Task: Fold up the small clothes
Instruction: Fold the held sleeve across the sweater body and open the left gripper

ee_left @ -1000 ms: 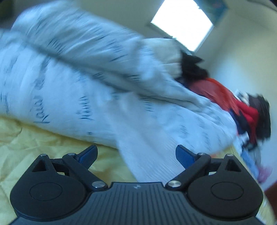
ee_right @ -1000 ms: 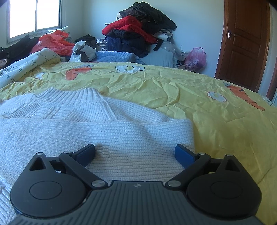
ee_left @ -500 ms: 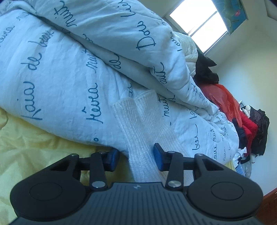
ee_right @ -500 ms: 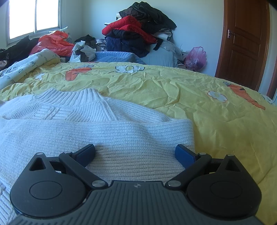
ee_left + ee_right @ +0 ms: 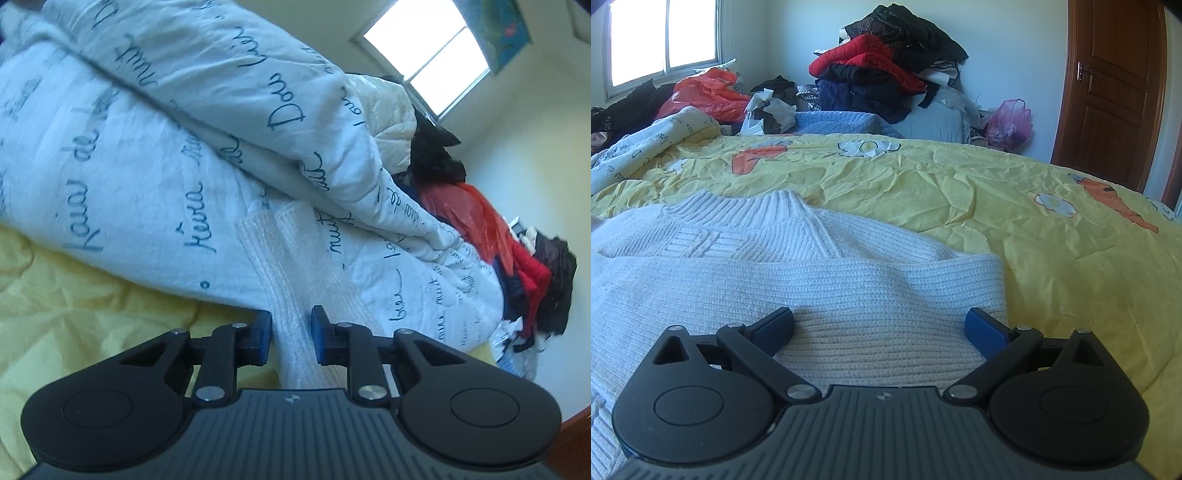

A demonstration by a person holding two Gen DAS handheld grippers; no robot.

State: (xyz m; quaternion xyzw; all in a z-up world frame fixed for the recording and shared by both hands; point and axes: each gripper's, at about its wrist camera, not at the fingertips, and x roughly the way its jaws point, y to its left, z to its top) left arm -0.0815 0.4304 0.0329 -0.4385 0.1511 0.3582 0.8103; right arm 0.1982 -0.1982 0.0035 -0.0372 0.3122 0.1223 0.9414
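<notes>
A white knit sweater (image 5: 798, 258) lies flat on the yellow bedsheet (image 5: 960, 192), collar away from me, one sleeve folded across its body. My right gripper (image 5: 879, 328) is open and empty, low over the folded sleeve. In the left wrist view the sweater's other sleeve (image 5: 288, 266) stretches up against a white quilt with blue script (image 5: 147, 166). My left gripper (image 5: 291, 338) is shut on that sleeve, its blue pads pressing the knit from both sides.
The rolled quilt fills the left side of the bed. A pile of red, black and navy clothes (image 5: 886, 70) and a red plastic bag (image 5: 705, 92) stand past the bed's far edge. A pink bag (image 5: 1010, 122) sits by the brown door (image 5: 1115, 92).
My left gripper went from wide open to shut on the sleeve lying against the quilt. My right gripper stayed open and still.
</notes>
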